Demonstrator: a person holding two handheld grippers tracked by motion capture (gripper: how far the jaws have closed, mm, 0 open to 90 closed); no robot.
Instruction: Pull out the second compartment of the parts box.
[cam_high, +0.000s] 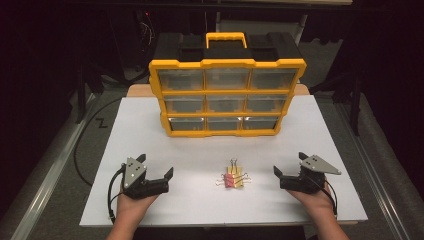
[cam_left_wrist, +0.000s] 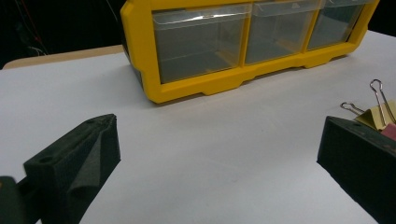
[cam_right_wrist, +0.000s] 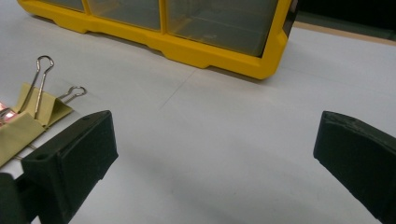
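A small heap of binder clips (cam_high: 233, 178), yellow and pink with wire handles, lies on the white table (cam_high: 200, 150) near the front middle. My left gripper (cam_high: 157, 171) rests left of the heap, jaws wide apart and empty. My right gripper (cam_high: 287, 165) rests right of the heap, open and empty too. In the left gripper view the clips (cam_left_wrist: 380, 114) peek out behind the right jaw. In the right gripper view the clips (cam_right_wrist: 35, 109) lie behind the left jaw. A yellow and black organizer (cam_high: 227, 92) with clear drawers stands behind them.
The organizer (cam_left_wrist: 243, 51) has three rows of three shut clear drawers and a yellow handle (cam_high: 226, 39) on top. Bare white table lies between it and the clips. The table edges drop to a dark floor on both sides.
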